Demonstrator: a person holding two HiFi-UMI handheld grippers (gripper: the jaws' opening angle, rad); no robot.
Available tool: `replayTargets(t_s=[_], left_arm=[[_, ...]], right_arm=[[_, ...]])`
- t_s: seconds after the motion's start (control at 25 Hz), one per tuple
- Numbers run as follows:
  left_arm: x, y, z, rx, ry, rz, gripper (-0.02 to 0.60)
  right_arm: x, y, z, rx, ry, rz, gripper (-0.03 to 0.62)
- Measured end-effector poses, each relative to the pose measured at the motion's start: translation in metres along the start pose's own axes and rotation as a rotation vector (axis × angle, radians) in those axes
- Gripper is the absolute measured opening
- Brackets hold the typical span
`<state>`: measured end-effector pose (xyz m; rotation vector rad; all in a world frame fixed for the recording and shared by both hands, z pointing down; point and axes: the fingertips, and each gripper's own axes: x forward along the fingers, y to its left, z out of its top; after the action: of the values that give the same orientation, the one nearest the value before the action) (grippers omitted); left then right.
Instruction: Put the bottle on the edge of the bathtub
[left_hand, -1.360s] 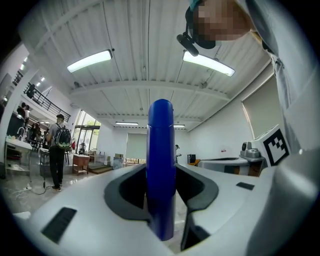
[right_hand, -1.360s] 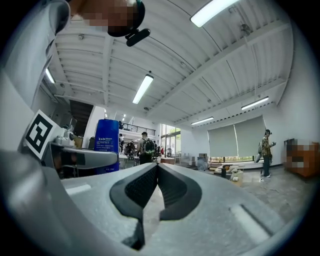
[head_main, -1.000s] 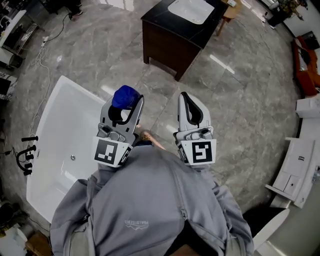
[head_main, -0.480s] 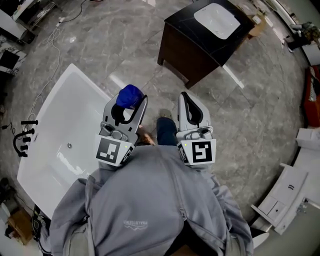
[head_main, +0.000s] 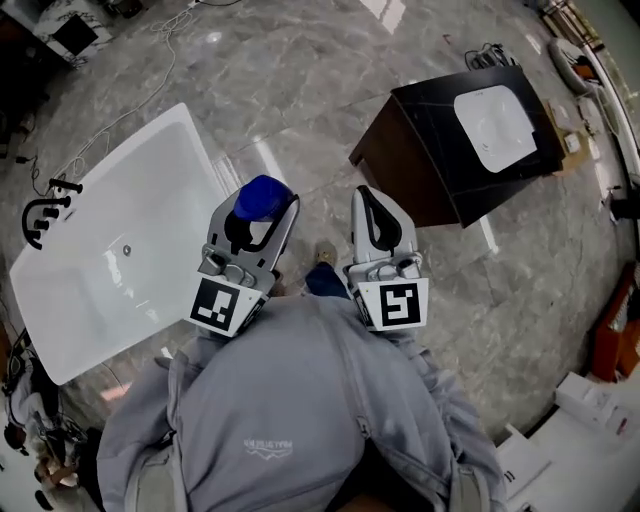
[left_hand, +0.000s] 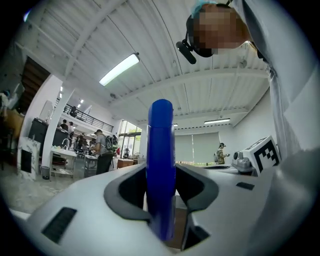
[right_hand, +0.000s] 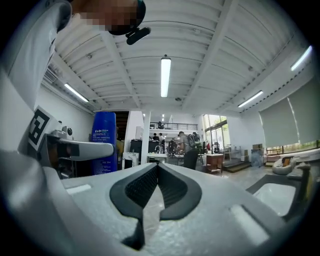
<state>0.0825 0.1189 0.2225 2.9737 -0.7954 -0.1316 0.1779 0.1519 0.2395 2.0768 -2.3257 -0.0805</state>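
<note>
Floor (head_main: 300, 70): grey veined marble, polished, throwing back streaks of ceiling light. A dark wood vanity cabinet (head_main: 430, 130) stands on it, with a white basin (head_main: 497, 122) set in its top. Ceiling (right_hand: 210, 55): white, ribbed, beamed, tube lamps (right_hand: 165, 76) lit. Mezzanine railing (right_hand: 172, 126) at far end. Tall windows (left_hand: 200, 147), blinds drawn.

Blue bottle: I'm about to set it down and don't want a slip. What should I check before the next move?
1. Grip: the left gripper clamps the blue bottle: ok.
2. Pose: the bottle stands upright between the jaws: ok.
3. Spare hand: the right gripper is shut, empty and off to the side: ok.
4. Position: the bottle is above the bathtub rim: not ok, it hangs over the floor beside it.
5. Landing spot: the nearest stretch of rim is bare: ok.
6. Height of the bottle's base above the rim: cannot tell.
</note>
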Motion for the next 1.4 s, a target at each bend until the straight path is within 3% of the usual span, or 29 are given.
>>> replayTargets(t_s=[0.48, 0.76, 1.08, 1.4], left_arm=[[0.039, 0.034, -0.003, 0.005, -0.028, 0.276, 0.152], [0.049, 0.056, 0.01, 0.019, -0.076, 0.355, 0.152], [0.043, 0.113, -0.007, 0.004, -0.042, 0.458, 0.152], [0.07, 0.2, 0.0, 0.064, -0.007, 0.444, 0.152]], right_arm=[[0.067, -0.037, -0.004, 0.022, -0.026, 0.26, 0.002], [0.094, -0.037, -0.008, 0.04, -0.029, 0.34, 0.002], [0.149, -0.017, -0.014, 0.028, -0.017, 0.426, 0.002], [0.251, 0.002, -0.016, 0.042, -0.045, 0.469, 0.002]])
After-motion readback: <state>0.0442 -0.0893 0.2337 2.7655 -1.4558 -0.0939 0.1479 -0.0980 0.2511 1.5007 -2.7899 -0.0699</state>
